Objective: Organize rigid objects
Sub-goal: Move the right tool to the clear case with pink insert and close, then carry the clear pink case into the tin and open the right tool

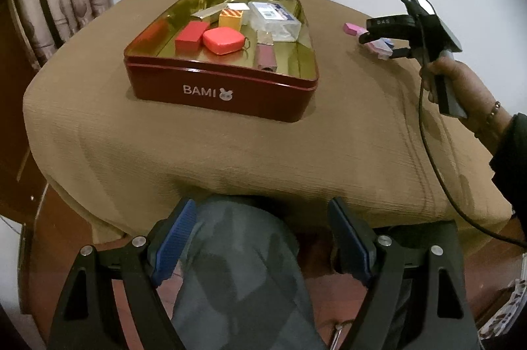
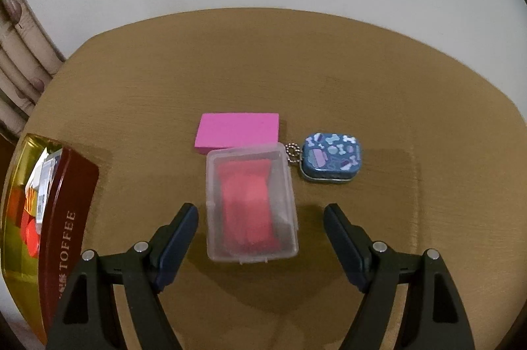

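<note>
Right wrist: wide-open empty fingers [image 2: 342,238] flank clear case [image 2: 252,201], pink pad [image 2: 237,131] behind.

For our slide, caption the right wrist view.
Open right gripper poised around clear plastic case; pink notepad behind.

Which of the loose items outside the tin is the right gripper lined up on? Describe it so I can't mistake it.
On the brown tablecloth, right of the red tin, three items lie close together. The open right gripper straddles the nearest: a clear plastic case with something red inside. Unlike the pink pad behind it and the blue patterned keychain tin, it is see-through.
</note>
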Action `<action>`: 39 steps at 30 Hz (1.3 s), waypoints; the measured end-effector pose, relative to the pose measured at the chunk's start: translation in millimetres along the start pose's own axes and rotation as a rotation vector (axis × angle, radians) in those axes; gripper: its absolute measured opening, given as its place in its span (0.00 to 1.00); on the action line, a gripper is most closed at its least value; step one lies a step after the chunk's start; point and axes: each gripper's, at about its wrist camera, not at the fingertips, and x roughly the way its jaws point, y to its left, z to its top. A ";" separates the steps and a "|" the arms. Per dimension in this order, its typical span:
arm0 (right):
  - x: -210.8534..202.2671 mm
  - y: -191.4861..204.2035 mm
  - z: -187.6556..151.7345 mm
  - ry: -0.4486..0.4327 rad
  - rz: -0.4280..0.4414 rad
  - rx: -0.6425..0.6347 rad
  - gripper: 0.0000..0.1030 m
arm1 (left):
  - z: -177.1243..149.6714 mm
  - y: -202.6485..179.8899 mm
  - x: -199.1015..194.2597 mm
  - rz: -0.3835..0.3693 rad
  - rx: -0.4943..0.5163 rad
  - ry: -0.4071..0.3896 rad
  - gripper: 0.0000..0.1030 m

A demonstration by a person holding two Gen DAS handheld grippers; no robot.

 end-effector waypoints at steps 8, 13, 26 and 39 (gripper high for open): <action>-35.0 -2.5 -18.9 -0.048 0.118 -0.004 0.53 | -0.9 8.8 6.7 -0.007 -0.055 0.053 0.76; -91.5 38.3 -32.8 -0.098 0.330 -0.069 0.53 | -0.4 8.0 0.5 -0.006 -0.047 0.038 0.76; -92.2 269.7 -86.7 0.106 0.572 -0.584 0.53 | 2.2 4.0 -26.4 0.007 -0.029 -0.043 0.76; -25.5 300.2 -95.2 0.221 0.480 -0.685 0.53 | 7.5 15.0 -20.9 -0.022 -0.045 -0.017 0.76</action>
